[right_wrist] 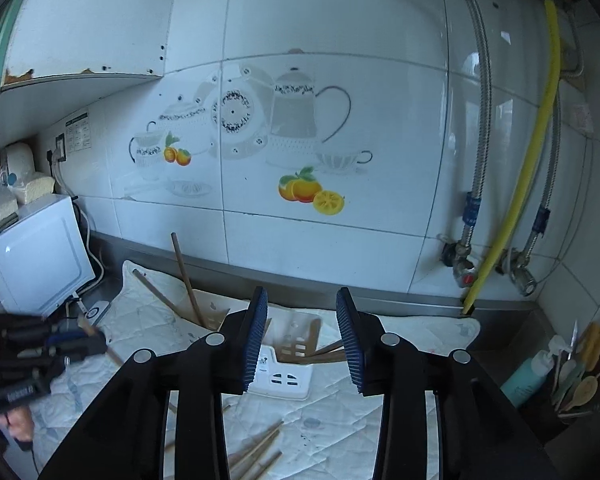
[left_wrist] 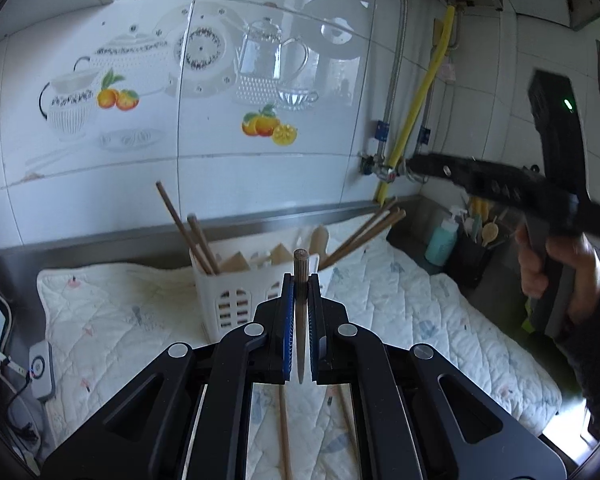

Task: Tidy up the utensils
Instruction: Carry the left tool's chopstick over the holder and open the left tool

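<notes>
Glossy white ceramic wall tiles [right_wrist: 332,20] mirror the window light, their printed teapots and oranges flat under the glaze. Below them runs a dull brushed-metal counter edge [left_wrist: 260,222]. A white quilted cloth mat [left_wrist: 412,300] lies soft and matt, its stitching puckered. On it stands a smooth white plastic utensil holder [left_wrist: 236,304] with slotted walls, holding matt brown wooden chopsticks [left_wrist: 198,240]. The left gripper [left_wrist: 301,280] is matt black plastic with shiny round metal pins and ribbed blue rubbery pads, clamping a grainy, unvarnished wooden chopstick [left_wrist: 301,304]. The right gripper [right_wrist: 302,320] shows the same ribbed blue pads. A braided steel hose [right_wrist: 482,120] glints beside a smooth yellow rubbery hose [right_wrist: 540,128].
</notes>
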Demonstrator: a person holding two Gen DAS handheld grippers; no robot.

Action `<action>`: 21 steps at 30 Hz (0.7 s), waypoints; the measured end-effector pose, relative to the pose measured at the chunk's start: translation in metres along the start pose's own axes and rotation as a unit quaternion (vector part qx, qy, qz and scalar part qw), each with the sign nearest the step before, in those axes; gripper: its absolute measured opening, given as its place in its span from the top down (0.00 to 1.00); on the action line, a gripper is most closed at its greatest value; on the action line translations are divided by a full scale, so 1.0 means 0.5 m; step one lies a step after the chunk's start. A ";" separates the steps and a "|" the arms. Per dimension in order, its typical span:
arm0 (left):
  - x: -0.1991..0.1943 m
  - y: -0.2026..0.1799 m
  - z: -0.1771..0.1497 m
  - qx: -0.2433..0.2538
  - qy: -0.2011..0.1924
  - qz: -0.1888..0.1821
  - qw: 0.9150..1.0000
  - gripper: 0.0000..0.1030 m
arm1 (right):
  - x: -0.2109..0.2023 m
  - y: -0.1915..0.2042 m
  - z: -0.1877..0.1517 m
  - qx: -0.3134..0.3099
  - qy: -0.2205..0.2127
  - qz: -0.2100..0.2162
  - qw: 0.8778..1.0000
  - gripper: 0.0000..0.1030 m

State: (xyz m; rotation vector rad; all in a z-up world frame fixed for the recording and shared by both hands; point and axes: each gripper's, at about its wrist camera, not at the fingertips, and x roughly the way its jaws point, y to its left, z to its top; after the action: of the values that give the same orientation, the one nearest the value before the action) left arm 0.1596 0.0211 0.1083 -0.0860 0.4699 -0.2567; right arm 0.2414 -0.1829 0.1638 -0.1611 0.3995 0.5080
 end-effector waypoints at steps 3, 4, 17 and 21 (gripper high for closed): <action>-0.010 -0.005 0.036 0.006 -0.017 0.006 1.000 0.95 | -0.034 0.004 -0.018 -0.005 -0.015 0.005 1.000 0.62; -0.014 -0.006 0.050 0.007 -0.024 0.008 1.000 0.95 | -0.044 0.006 -0.026 -0.006 -0.019 0.008 1.000 0.62; -0.031 0.002 0.227 0.028 -0.104 0.079 0.991 0.95 | -0.118 -0.006 -0.167 0.051 -0.022 0.054 0.997 0.59; 0.011 0.024 0.234 0.018 -0.094 0.094 0.991 0.95 | -0.108 -0.001 -0.210 0.059 0.000 0.061 0.996 0.59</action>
State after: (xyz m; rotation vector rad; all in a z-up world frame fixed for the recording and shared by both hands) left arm 0.2205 0.0339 0.2083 -0.0297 0.2841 -0.0716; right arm 0.1638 -0.2328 0.0903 -0.0228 0.4405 0.6019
